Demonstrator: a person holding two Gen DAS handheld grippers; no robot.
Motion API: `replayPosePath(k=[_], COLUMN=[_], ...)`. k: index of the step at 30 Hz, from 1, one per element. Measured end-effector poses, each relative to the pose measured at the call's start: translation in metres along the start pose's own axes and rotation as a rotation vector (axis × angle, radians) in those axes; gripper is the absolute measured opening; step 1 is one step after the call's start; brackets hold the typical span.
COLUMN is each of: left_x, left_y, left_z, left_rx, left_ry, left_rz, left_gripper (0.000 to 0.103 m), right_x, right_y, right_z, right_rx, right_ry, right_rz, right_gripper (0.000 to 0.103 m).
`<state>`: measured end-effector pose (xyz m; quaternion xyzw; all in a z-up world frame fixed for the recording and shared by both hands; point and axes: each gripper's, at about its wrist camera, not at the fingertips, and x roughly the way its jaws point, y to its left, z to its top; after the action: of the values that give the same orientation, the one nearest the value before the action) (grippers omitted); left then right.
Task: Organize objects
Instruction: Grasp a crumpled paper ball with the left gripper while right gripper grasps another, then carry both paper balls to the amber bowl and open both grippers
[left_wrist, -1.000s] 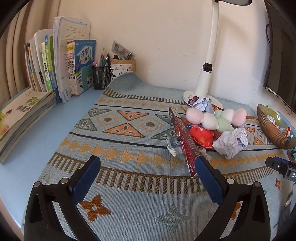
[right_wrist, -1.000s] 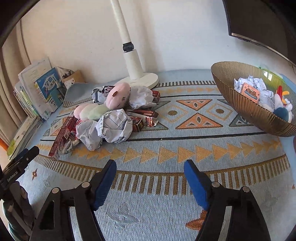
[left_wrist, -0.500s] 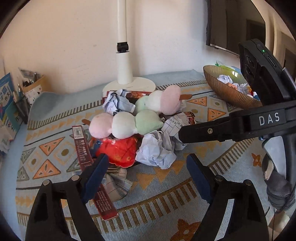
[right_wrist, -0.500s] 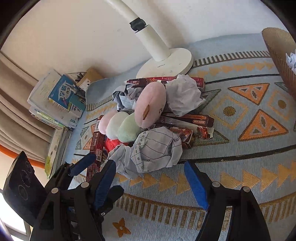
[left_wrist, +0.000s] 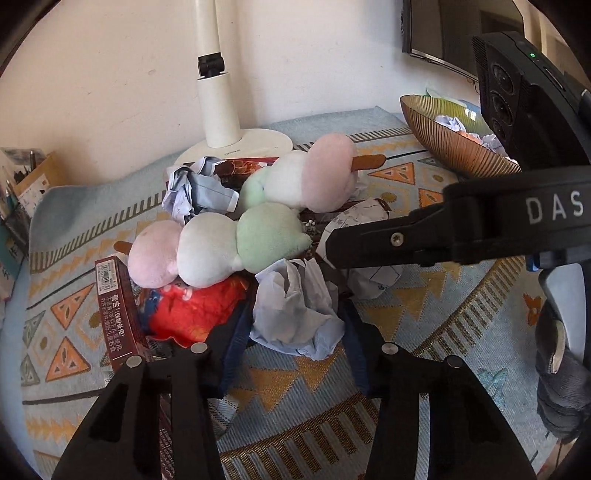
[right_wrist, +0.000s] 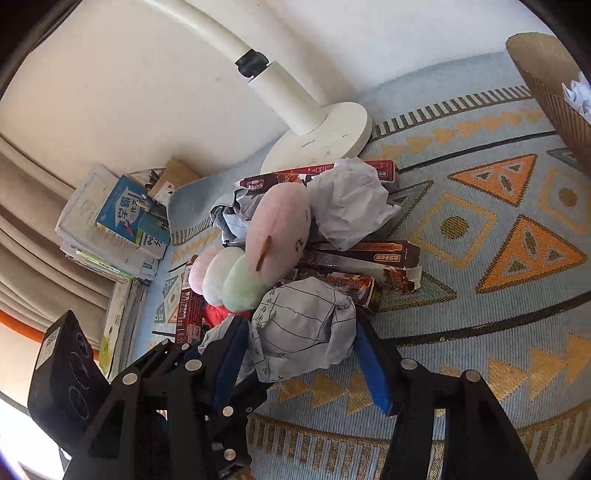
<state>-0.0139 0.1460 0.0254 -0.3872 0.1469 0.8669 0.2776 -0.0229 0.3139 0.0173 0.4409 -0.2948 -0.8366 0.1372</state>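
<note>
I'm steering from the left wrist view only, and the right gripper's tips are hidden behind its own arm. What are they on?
Observer: The right gripper has the lined paper ball between its fingers. Its jaws have just been closing, and both pads touch the paper.
Operator: Is anything hidden behind the pink plush?
Observer: Yes, a white paper ball rests against it, lying over a long red box beside the lamp base.
Operator: And on the bowl side of that plush?
Observer: Opened red boxes lie there on the mat, just beyond the lined paper ball.
</note>
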Motion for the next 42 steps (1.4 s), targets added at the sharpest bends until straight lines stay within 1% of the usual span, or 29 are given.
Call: replayPosePath(k=[2, 3, 5, 7, 9, 10, 11, 13, 14, 15, 16, 17, 19, 20, 22, 23, 24, 26, 27, 30, 35, 40, 41, 42], left_x=[-0.008, -0.015, -0.033, -0.053, -0.065, -0.067, -0.067, -0.060, -0.054, -0.050, -0.045, -0.042, -0.040, -0.039, -0.036, -0.035, -0.034, -0.034, -0.034, -0.036, -0.035, -0.035, -0.035, -0.035], left_y=[0.001, 0.001, -0.002, -0.008, -0.018, -0.023, -0.028, -0.036, -0.037, -0.037, -0.036, -0.035, -0.028, -0.025, -0.021, -0.020, -0.020, -0.019, -0.020, -0.021, -0.024, -0.026, -0.026, -0.026], left_z=[-0.001, -0.002, -0.004, -0.008, -0.015, -0.018, -0.021, -0.026, -0.027, -0.028, -0.029, -0.028, -0.028, -0.028, -0.030, -0.029, -0.030, -0.031, -0.031, -0.032, -0.032, -0.032, -0.032, -0.032], left_rx=[-0.021, -0.038, -0.068, -0.102, -0.133, -0.143, -0.146, -0.144, -0.151, -0.159, -0.167, -0.175, -0.199, -0.211, -0.232, -0.237, -0.240, -0.244, -0.242, -0.238, -0.222, -0.205, -0.204, -0.204], left_ry=[-0.008, -0.020, -0.051, -0.083, -0.094, -0.096, -0.096, -0.095, -0.091, -0.096, -0.100, -0.091, -0.083, -0.079, -0.063, -0.059, -0.057, -0.056, -0.058, -0.063, -0.056, -0.054, -0.056, -0.056], left_rz=[-0.024, -0.038, -0.070, -0.088, -0.118, -0.112, -0.095, -0.044, -0.025, -0.003, 0.020, 0.040, 0.029, 0.021, 0.012, 0.005, 0.006, 0.009, 0.006, 0.012, 0.016, 0.018, 0.020, 0.021], left_gripper=[0.044, 0.044, 0.044, 0.044, 0.044, 0.044, 0.044, 0.044, 0.044, 0.044, 0.044, 0.044, 0.045, 0.045, 0.045, 0.045, 0.045, 0.046, 0.046, 0.047, 0.048, 0.048, 0.048, 0.048], right_x=[-0.022, -0.035, -0.060, -0.083, -0.100, -0.106, -0.109, -0.113, -0.108, -0.104, -0.098, -0.093, -0.085, -0.084, -0.088, -0.090, -0.093, -0.099, -0.102, -0.104, -0.092, -0.090, -0.090, -0.089], right_y=[-0.004, -0.004, -0.004, -0.006, -0.006, -0.007, -0.006, -0.010, -0.010, -0.013, -0.015, -0.019, -0.029, -0.030, -0.031, -0.033, -0.035, -0.037, -0.036, -0.037, -0.030, -0.033, -0.034, -0.035], right_z=[-0.003, -0.005, -0.013, -0.024, -0.036, -0.042, -0.047, -0.057, -0.060, -0.064, -0.066, -0.068, -0.069, -0.068, -0.066, -0.066, -0.066, -0.069, -0.071, -0.072, -0.072, -0.070, -0.069, -0.067], right_rx=[0.010, 0.004, -0.025, -0.062, -0.104, -0.128, -0.161, -0.254, -0.293, -0.326, -0.348, -0.355, -0.336, -0.331, -0.332, -0.324, -0.315, -0.301, -0.292, -0.274, -0.309, -0.303, -0.298, -0.297], right_ry=[-0.036, -0.057, -0.098, -0.133, -0.167, -0.182, -0.201, -0.234, -0.232, -0.225, -0.213, -0.193, -0.160, -0.150, -0.167, -0.171, -0.171, -0.182, -0.190, -0.198, -0.177, -0.173, -0.173, -0.169], right_rz=[0.013, 0.004, -0.033, -0.095, -0.201, -0.266, -0.339, -0.515, -0.577, -0.607, -0.612, -0.589, -0.521, -0.514, -0.480, -0.452, -0.420, -0.379, -0.377, -0.395, -0.452, -0.454, -0.450, -0.448], right_gripper=[0.057, 0.057, 0.057, 0.057, 0.058, 0.058, 0.058, 0.058, 0.058, 0.058, 0.058, 0.058, 0.058, 0.059, 0.073, 0.085, 0.088, 0.088, 0.089, 0.089, 0.089, 0.089, 0.086, 0.077])
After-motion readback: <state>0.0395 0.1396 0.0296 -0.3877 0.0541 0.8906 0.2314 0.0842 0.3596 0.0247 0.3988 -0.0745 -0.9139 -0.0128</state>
